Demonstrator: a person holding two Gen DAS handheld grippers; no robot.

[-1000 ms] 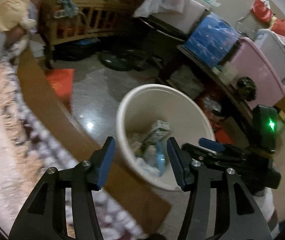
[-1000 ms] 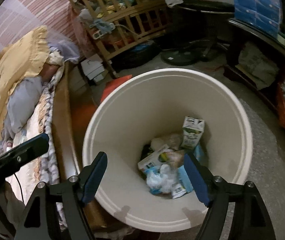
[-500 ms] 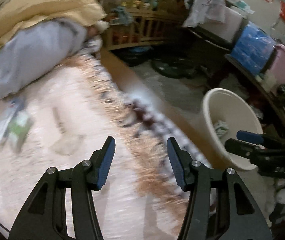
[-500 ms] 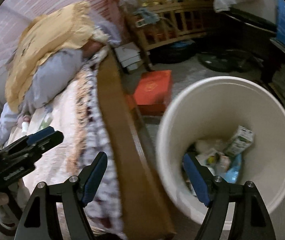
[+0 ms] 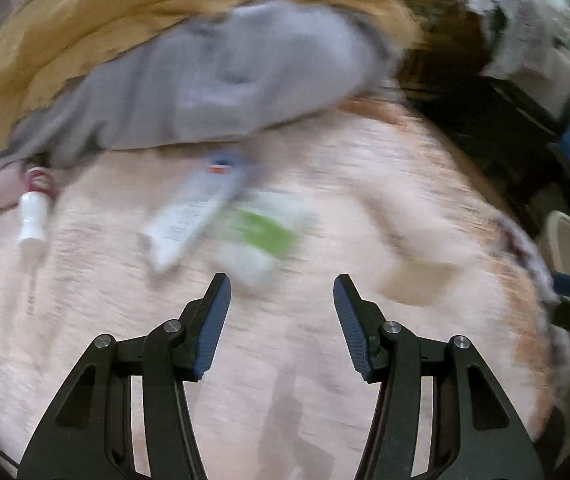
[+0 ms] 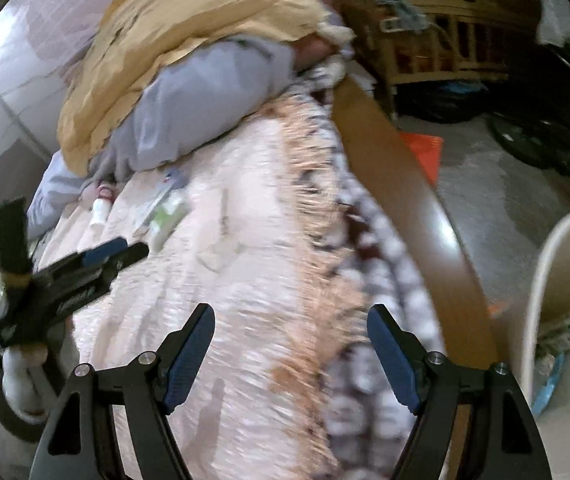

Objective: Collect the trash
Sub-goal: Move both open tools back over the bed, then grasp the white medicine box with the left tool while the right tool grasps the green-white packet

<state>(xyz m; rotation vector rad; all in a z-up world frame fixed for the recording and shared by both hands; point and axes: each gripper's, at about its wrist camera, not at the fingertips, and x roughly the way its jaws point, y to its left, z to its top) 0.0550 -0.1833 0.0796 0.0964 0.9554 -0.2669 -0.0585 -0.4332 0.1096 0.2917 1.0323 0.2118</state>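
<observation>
My left gripper is open and empty above a pink blanket. Just ahead of it lie a green-and-white carton, a white tube-shaped packet and a small white bottle, all blurred. A tan scrap lies to the right. My right gripper is open and empty over the blanket's fringed edge. The left gripper shows at the left of the right wrist view. The white bin with trash inside is at the far right.
Yellow bedding and a grey pillow are piled behind the trash. The bed's wooden side rail separates blanket from floor. A red box lies on the floor, with a wooden crib beyond.
Both grippers have swung left from over the bin to over the bed. The bin has slid to the right edge of both views. Both stay open.
</observation>
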